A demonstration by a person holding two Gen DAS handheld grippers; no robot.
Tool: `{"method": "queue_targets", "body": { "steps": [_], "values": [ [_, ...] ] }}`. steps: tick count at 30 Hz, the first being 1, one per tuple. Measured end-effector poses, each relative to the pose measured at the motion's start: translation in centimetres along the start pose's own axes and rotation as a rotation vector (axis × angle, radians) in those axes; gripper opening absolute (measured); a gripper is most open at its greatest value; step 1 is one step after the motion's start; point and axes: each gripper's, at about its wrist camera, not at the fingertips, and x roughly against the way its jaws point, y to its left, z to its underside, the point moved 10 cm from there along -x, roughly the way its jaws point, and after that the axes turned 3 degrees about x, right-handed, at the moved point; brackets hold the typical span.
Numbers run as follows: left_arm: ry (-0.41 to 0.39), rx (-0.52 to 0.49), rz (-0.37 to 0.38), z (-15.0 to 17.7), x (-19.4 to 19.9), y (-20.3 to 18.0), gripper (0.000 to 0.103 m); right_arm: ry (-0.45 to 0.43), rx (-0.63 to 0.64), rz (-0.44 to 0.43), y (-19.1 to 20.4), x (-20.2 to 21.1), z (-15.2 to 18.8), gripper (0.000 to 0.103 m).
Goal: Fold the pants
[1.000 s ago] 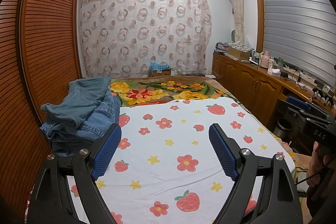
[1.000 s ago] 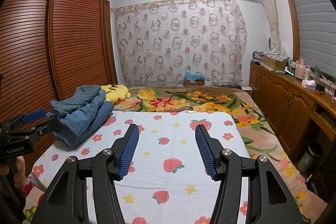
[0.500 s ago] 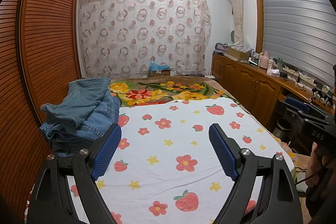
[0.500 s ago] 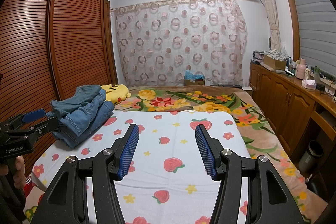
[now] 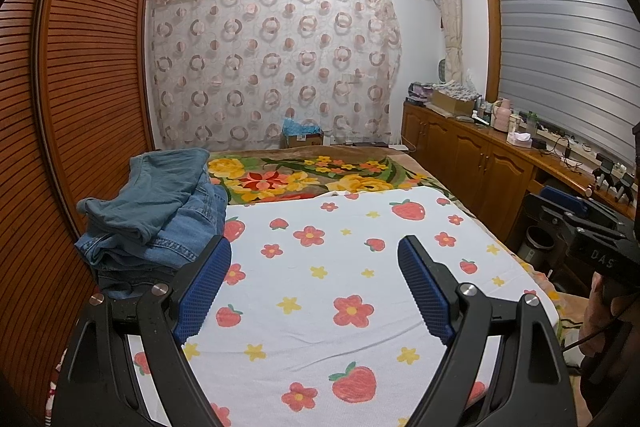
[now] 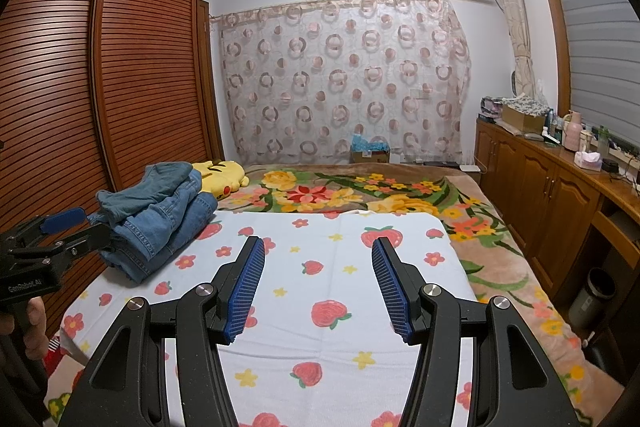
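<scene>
I see the pants (image 5: 156, 215) heaped at the middle left of the frame on the bed (image 5: 340, 287), thick denim, heavy and floppy. Both the left gripper (image 5: 314, 283) and right gripper (image 6: 318, 285) hang empty, fingers apart. I judge the waistband the firmest hold.

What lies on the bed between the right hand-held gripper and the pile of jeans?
Only bare strawberry-print sheet lies between the right hand-held gripper and the pile of jeans, as the right wrist view shows; nothing sits on that stretch.
</scene>
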Motion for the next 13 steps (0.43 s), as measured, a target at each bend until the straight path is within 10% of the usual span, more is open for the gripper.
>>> {"method": "queue_targets", "body": {
  "steps": [13],
  "values": [
    [0.0, 0.001, 0.001, 0.15, -0.1, 0.03, 0.086, 0.0, 0.0, 0.001, 0.04, 0.0, 0.03, 0.058]
  ]
}}
